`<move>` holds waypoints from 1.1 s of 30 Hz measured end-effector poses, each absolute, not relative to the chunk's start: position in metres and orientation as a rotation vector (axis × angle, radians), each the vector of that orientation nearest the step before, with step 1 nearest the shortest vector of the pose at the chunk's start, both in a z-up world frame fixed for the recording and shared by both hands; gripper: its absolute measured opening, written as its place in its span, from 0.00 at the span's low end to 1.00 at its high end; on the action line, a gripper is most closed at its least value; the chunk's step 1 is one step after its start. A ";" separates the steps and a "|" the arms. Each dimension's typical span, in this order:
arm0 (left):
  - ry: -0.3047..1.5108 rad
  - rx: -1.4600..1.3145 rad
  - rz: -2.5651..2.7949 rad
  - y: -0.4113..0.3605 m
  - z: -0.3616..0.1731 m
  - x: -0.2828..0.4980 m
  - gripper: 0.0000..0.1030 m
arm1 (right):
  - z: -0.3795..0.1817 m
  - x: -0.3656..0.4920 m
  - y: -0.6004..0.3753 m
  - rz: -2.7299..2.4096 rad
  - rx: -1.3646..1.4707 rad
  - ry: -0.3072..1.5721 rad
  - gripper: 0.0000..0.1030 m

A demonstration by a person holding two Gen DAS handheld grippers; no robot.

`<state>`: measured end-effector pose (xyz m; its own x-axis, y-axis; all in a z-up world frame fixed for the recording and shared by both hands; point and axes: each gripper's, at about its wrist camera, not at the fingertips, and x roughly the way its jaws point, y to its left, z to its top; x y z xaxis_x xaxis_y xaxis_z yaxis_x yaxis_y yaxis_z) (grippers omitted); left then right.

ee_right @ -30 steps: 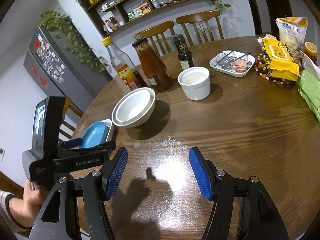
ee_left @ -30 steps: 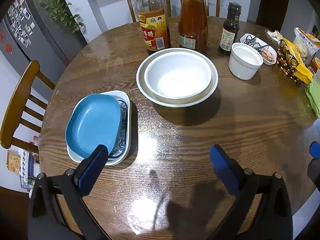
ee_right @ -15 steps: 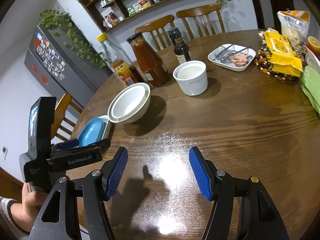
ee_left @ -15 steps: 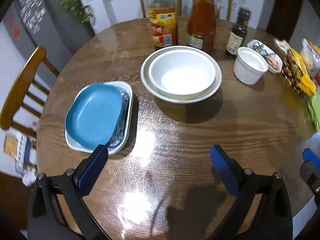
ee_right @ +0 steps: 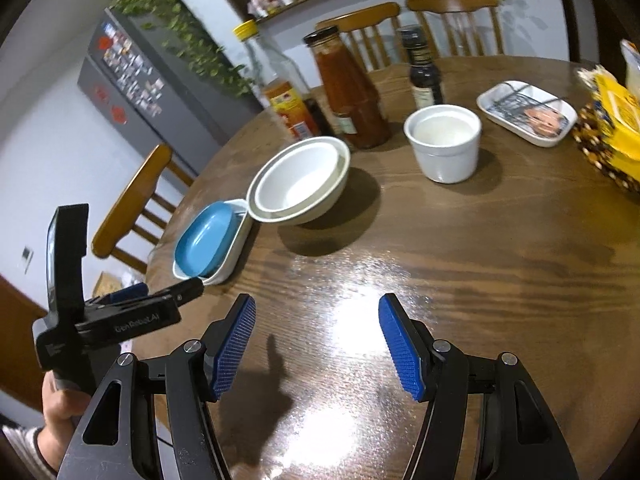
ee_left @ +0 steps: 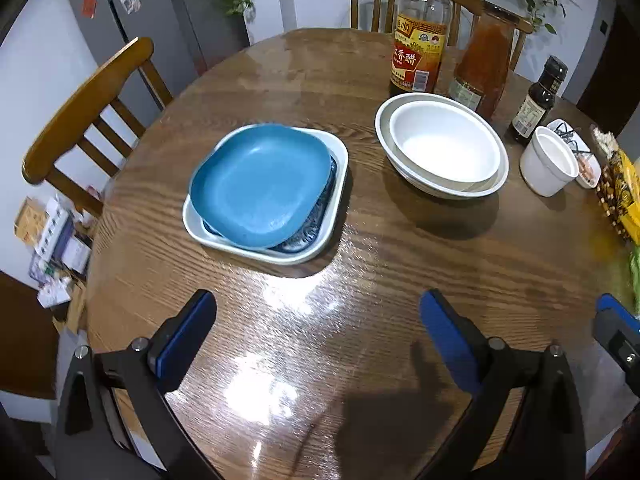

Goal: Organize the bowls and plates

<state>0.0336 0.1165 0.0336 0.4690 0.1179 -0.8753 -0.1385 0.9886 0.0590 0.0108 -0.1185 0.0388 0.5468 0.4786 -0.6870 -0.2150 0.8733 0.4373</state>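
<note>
A blue plate lies stacked in a white rectangular dish with a blue pattern, left of centre on the round wooden table; the stack also shows in the right wrist view. A white bowl sits nested in a larger pale bowl, also seen from the right wrist. A white ramekin stands to the right. My left gripper is open and empty, hovering near the table's front edge before the plates. My right gripper is open and empty.
A vinegar bottle, a red sauce jar and a dark sauce bottle stand behind the bowls. A small white tray and yellow snack bags lie at the right. Wooden chairs surround the table.
My left gripper has swung left and turned, so the plate stack now sits near the middle of its view. My right gripper has shifted slightly. Both stay open.
</note>
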 end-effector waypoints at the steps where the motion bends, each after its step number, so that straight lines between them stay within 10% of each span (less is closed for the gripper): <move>1: 1.075 -0.026 0.157 0.116 0.033 0.034 0.99 | 0.039 0.013 -0.116 0.427 0.306 0.908 0.63; 33: 0.971 -0.041 0.302 0.131 0.073 0.017 0.99 | 0.061 0.041 -0.109 0.522 0.191 0.847 0.63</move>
